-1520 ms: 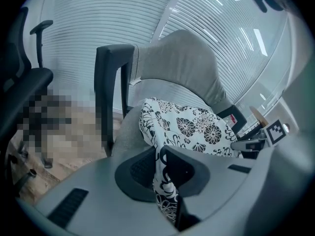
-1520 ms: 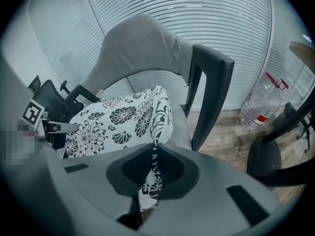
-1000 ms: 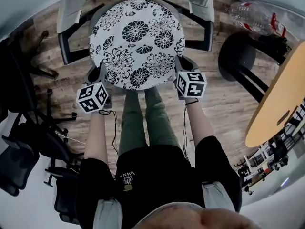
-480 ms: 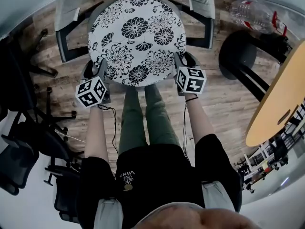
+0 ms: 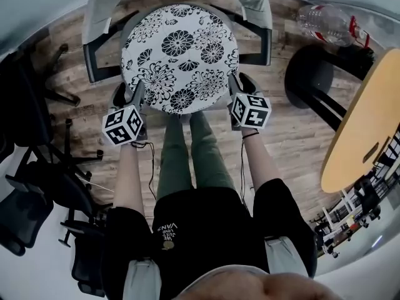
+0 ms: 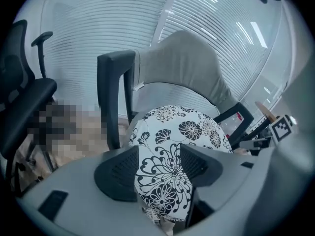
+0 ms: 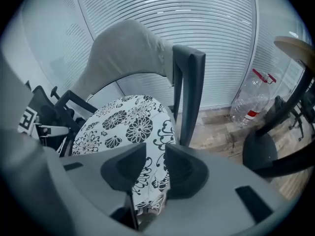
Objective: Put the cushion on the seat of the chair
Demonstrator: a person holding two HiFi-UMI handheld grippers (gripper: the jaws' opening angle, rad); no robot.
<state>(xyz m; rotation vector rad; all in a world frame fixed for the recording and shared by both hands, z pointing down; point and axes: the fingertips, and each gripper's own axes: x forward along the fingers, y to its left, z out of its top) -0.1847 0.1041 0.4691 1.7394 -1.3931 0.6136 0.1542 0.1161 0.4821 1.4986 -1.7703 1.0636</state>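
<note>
Round floral cushion point(image 5: 180, 58) is lying flat on the seat of the grey chair point(image 5: 100, 17), between its two black armrests; both grippers are standing at its near rim, one at each side. Left gripper point(image 5: 129, 94): its jaws have just been opening and the fingers point(image 6: 118, 173) are now standing spread wide; the cushion's point(image 6: 172, 146) near-left edge is running between them, the pads not pinching it; beyond the fingertips the chair's backrest point(image 6: 187, 63) is rising, with an armrest post point(image 6: 115, 92) off to the left of the fingers and a black office chair point(image 6: 24, 97) further left. Right gripper point(image 5: 242, 83): jaws likewise just been opening, fingers point(image 7: 184, 173) parted; the cushion's point(image 7: 128, 127) near-right edge is hanging down between them, loose of the pads; directly beyond the right-hand finger an armrest post point(image 7: 189, 92) is standing upright; well off to the right of the fingers a clear water bottle point(image 7: 248, 102) is sitting on the wooden floor point(image 7: 216, 127), beside a black table base point(image 7: 268, 151); window blinds point(image 7: 197, 28) are filling the background past the fingertips.
</note>
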